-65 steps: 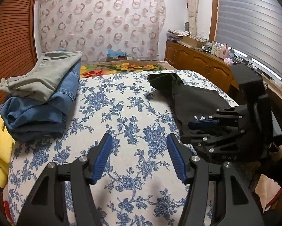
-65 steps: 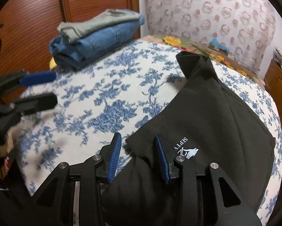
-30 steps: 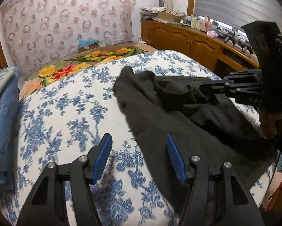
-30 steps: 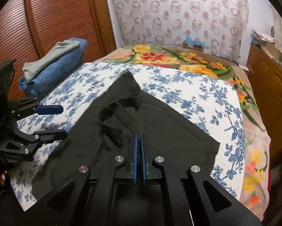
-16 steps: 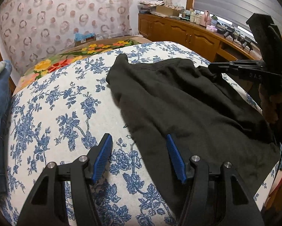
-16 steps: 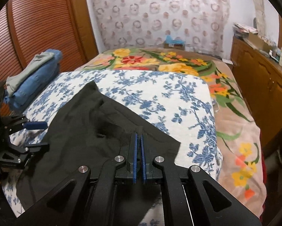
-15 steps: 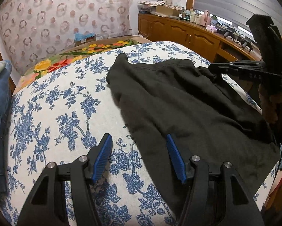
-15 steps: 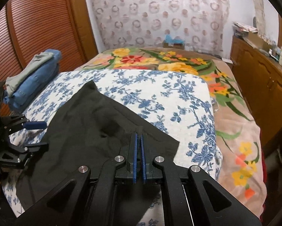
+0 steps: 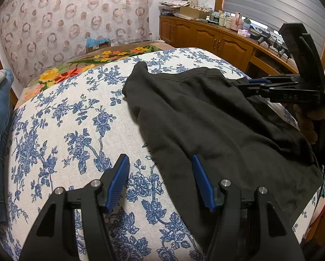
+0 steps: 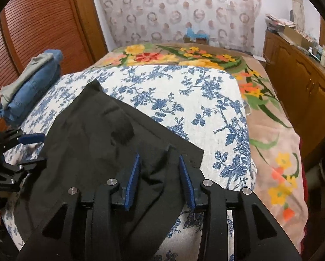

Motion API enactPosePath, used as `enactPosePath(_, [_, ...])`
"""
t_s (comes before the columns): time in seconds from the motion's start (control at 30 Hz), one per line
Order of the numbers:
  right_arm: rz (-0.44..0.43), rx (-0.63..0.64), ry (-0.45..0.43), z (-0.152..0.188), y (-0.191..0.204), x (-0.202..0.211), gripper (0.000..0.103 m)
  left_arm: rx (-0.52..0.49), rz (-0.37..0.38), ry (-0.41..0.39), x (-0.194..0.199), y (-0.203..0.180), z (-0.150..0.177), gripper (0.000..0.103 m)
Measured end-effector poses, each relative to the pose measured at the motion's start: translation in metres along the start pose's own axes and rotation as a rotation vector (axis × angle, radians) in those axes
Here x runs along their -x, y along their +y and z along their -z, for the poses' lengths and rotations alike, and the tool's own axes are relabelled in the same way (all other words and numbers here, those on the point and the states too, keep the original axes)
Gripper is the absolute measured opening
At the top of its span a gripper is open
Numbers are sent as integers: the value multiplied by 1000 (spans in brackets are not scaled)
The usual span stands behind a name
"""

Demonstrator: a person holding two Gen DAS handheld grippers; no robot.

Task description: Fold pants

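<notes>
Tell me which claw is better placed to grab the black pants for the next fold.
Probably the left claw: open, straddling the near edge of the black pants. The right claw has just been opening, with loose cloth between its pads, unpinched.

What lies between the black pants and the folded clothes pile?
Only bare flowered bedsheet lies between the black pants and the folded clothes pile, in the right wrist view.

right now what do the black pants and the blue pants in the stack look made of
Black pants: soft matte knit, probably cotton jersey; it drapes in loose wrinkles without shine. Blue pants: denim by the look, with faded blue colour and thick, stiff folds.
</notes>
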State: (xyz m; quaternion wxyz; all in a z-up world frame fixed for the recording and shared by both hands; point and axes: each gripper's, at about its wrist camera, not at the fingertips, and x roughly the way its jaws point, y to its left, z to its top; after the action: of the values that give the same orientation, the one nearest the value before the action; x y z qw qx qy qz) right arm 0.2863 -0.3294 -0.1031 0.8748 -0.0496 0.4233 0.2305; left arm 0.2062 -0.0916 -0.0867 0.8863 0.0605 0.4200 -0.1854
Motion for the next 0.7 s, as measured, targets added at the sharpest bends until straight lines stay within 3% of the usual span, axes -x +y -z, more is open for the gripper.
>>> enactPosePath(0.03, [5,2,-2,0,0,0,29,0,0,0,0,0,0,60])
enactPosePath(0.07, [4,3,-2,-1,0,0,16,0,0,0,-1,0,0,60])
enactPosePath(0.13, [-16,11,-12,-2,1,1,4,0,0,0,-1,0,0,60])
enactPosePath(0.2, [-11,19,-42,-4,0,7,2,0,0,0,0,0,0,60])
enactPosePath(0.33, [88,-16,-89,-9,-12,16,2,0,0,0,-1,0,0,60])
enactPosePath(0.53, [161,-25,-62,-8,-19,11,2,-1,-2,0,0,0,0,60])
enactPosePath(0.6, [173,-37,-69,-7,-19,16,16,2,-3,-2,1,0,0,60])
enactPosePath(0.7, [153,-64,-94,-2,-20,32,25,-5,-16,-16,9,-1,2,60])
